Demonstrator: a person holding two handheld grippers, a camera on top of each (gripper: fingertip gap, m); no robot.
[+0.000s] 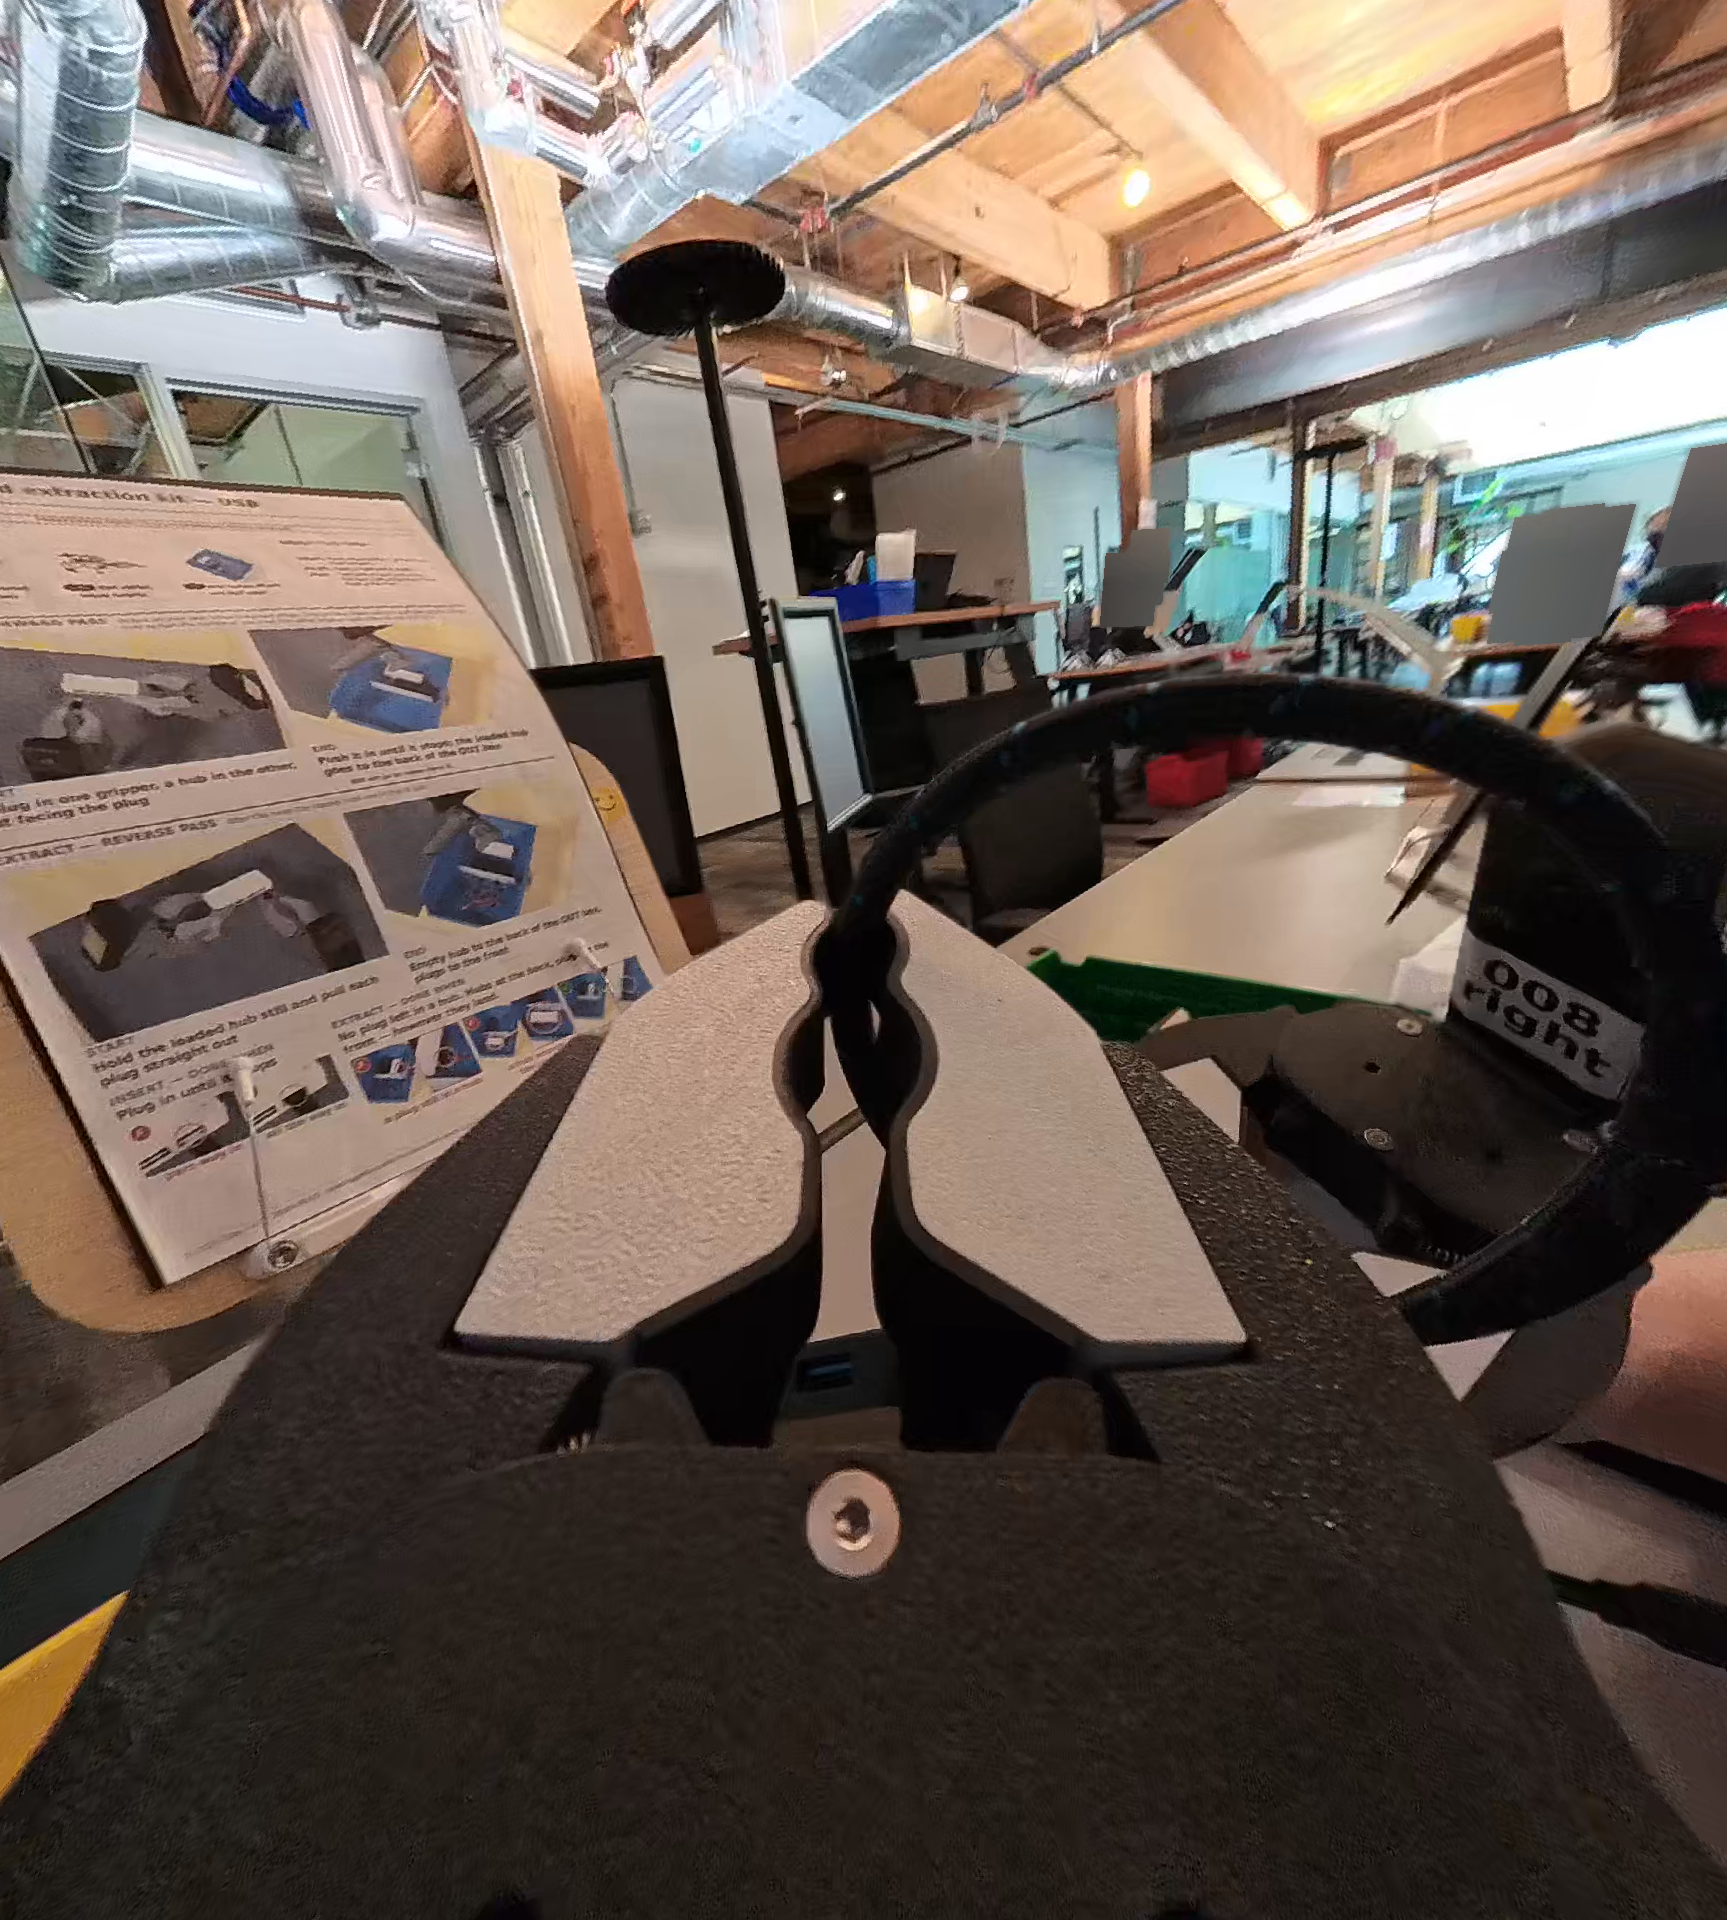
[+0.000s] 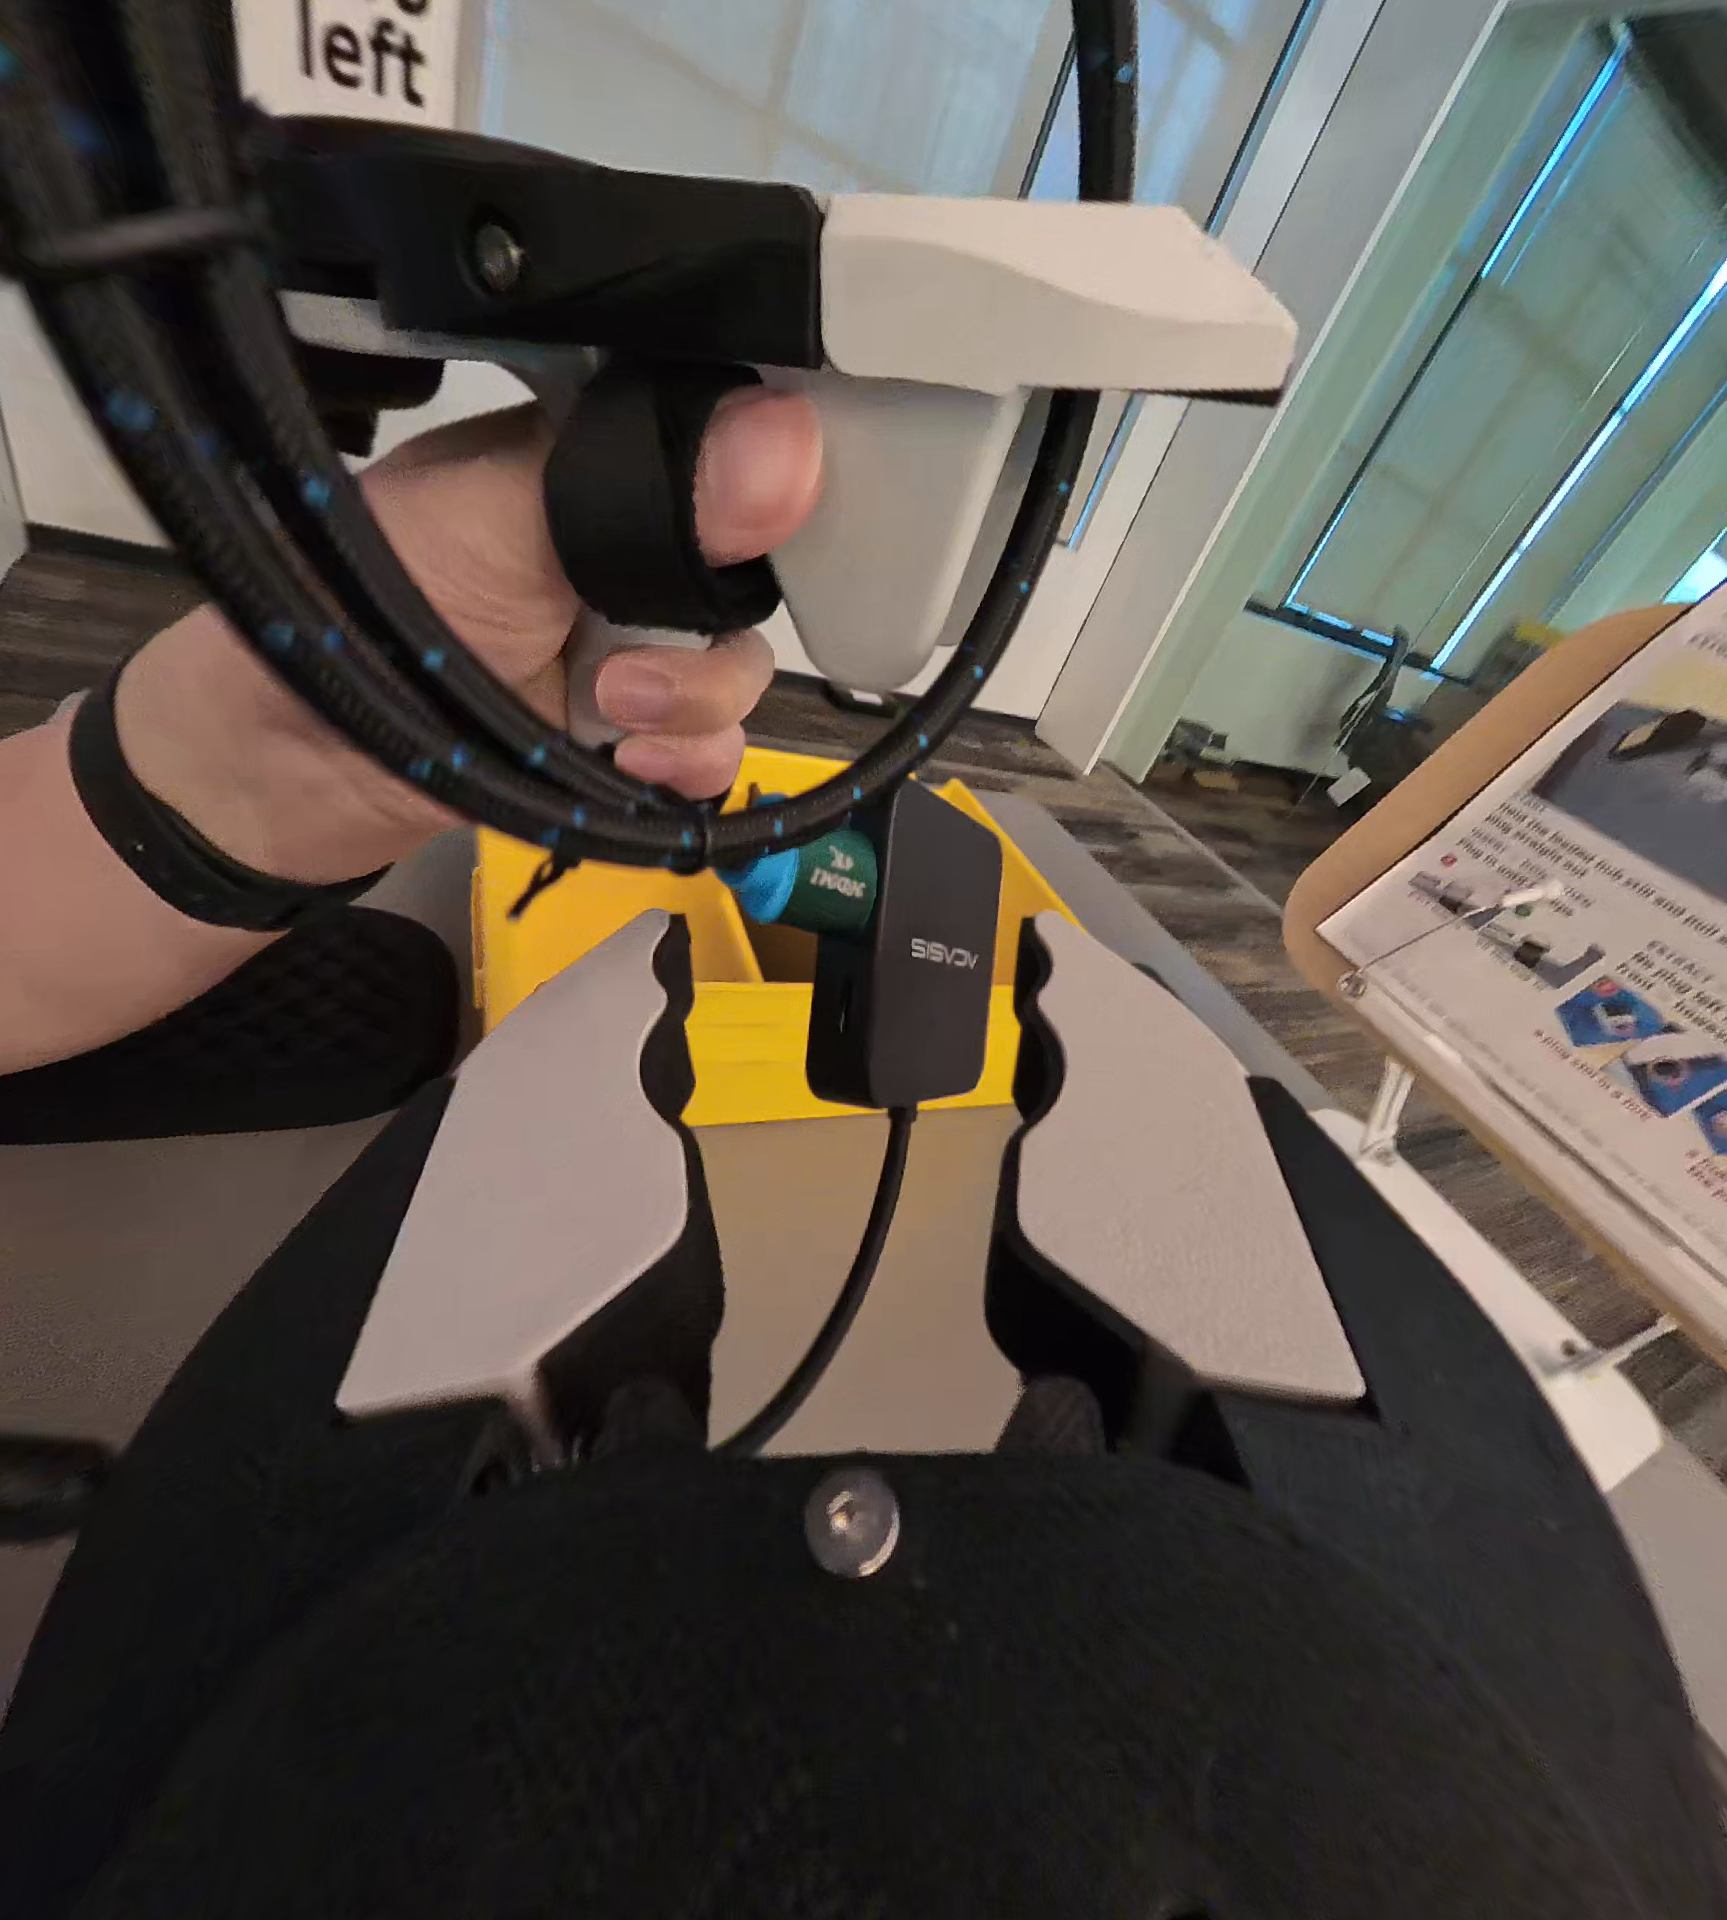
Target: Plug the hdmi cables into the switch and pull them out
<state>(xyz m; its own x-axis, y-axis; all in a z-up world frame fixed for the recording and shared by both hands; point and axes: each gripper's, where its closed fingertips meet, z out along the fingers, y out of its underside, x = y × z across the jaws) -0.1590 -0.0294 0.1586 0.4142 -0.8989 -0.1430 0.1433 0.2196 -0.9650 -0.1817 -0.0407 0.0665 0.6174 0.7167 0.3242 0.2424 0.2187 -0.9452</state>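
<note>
Black braided HDMI cable (image 1: 1285,717) is pinched in your left gripper (image 1: 854,997); its green plug (image 2: 828,883) sits in the black switch box (image 2: 916,961), between your right gripper's (image 2: 854,987) spread, empty fingers.

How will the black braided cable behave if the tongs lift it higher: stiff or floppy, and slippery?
Probably springy, not limp: the braided cable forms a round loop above the left tongs. Slipping seems unlikely: the braid looks rough and the tongs are shut on it. The green plug may weigh one end down.
</note>
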